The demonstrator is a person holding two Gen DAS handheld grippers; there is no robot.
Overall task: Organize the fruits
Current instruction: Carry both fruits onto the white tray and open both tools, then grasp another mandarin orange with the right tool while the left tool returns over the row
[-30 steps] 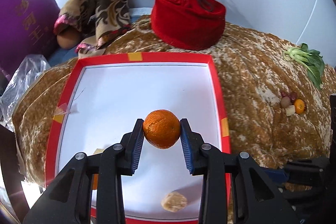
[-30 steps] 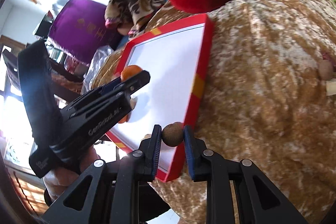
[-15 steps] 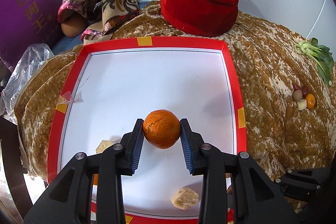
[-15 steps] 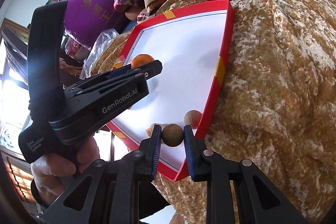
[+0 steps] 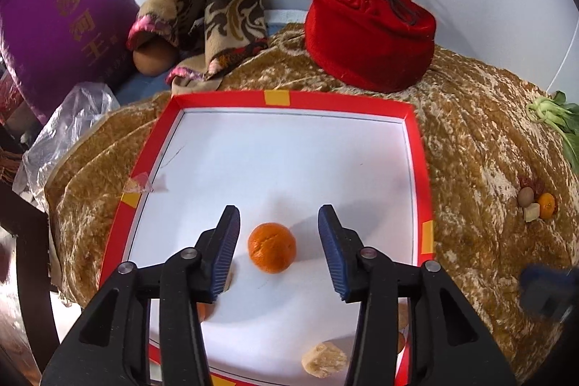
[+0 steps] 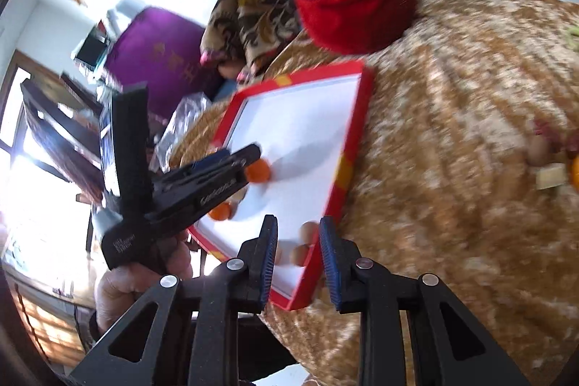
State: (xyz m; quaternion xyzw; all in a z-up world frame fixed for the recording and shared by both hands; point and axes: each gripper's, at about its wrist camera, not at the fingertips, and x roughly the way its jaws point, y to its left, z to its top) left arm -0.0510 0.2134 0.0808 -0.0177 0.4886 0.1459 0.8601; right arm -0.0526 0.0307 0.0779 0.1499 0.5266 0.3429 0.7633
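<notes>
An orange (image 5: 272, 247) lies on the white floor of the red-rimmed tray (image 5: 419, 147), between the spread fingers of my left gripper (image 5: 278, 250), which is open and not touching it. A pale knobbly piece (image 5: 324, 361) lies near the tray's near edge. My right gripper (image 6: 297, 254) is open over the tray's near corner (image 6: 356, 132); two small brown round fruits (image 6: 302, 254) lie on the tray between its fingers. The orange (image 6: 257, 170) and the left gripper (image 6: 202, 179) also show in the right wrist view.
A red velvet hat (image 5: 369, 35), a patterned cloth (image 5: 206, 13), a purple cushion (image 5: 54, 24) and a plastic bag (image 5: 65, 129) sit behind and left of the tray. A small pile of fruits (image 5: 535, 205) and a green vegetable (image 5: 557, 122) lie on the gold cloth at right.
My left gripper has opened and the orange now lies on the tray. My right gripper has opened and let go of the small brown fruit onto the tray's corner.
</notes>
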